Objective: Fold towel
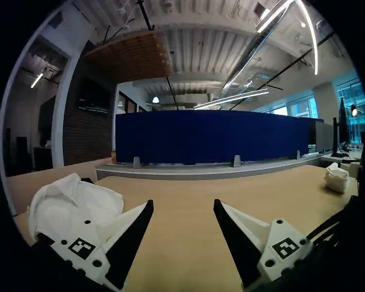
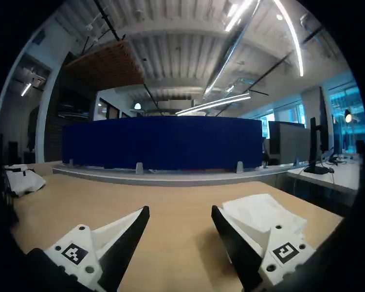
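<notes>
**Two grippers hover open over desk, towels lying to either side**

The left gripper (image 1: 183, 202) is poised over a pale wood-grain table (image 1: 182, 243), its fingers spread wide and holding nothing. A crumpled white towel (image 1: 75, 204) lies in a loose, hollowed heap at the table's near left corner, just beside and partly behind the left finger. Well apart, at the far right edge, sits a smaller white cloth bundle (image 1: 337, 177).

In the right gripper view, the right gripper (image 2: 180, 208) is likewise wide open and empty above the same smooth tabletop (image 2: 177, 238). A flat, neatly stacked folded towel (image 2: 260, 211) rests just behind its right finger, near the table's corner. Another white cloth (image 2: 24, 181) lies far off at the left edge. Whether it is the crumpled towel cannot be told.

Both grippers have white plastic fingers with black inner faces, each bearing a square black-and-white marker. Nothing lies on the table between the fingers.

A dark blue partition (image 1: 207, 136) runs along the table's far side, standing on a grey rail with small grey feet. Beyond it are a brick wall (image 1: 85, 136), a slatted wooden ceiling panel (image 1: 129, 56), exposed ducts, long strip lights and, on a neighbouring desk, a monitor (image 2: 313, 141).
</notes>
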Demonstrator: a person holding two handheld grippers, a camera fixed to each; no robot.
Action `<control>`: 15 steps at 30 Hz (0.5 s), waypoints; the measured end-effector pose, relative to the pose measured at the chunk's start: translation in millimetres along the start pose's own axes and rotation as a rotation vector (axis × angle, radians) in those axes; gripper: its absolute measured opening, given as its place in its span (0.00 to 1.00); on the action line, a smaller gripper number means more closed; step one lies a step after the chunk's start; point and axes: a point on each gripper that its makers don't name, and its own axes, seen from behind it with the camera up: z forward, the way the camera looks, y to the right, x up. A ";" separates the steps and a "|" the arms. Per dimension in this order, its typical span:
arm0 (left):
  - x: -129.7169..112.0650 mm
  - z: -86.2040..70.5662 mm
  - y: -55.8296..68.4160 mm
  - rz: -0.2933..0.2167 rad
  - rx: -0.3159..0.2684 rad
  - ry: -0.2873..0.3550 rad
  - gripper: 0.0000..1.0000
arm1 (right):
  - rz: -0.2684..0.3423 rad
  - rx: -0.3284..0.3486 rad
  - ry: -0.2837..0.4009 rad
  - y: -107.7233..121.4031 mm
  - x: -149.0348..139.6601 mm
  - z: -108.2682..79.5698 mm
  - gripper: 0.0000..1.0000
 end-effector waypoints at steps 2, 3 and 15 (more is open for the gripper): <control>-0.1 -0.1 0.0 0.000 0.000 0.000 0.92 | 0.000 0.001 0.000 0.8 0.1 -0.1 0.99; -0.1 -0.2 -0.2 0.000 0.000 0.000 0.92 | 0.000 0.001 0.001 1.0 0.4 0.0 0.99; -0.6 -1.2 -0.1 0.000 0.000 0.000 0.92 | 0.001 0.002 0.001 0.6 2.0 -1.2 1.00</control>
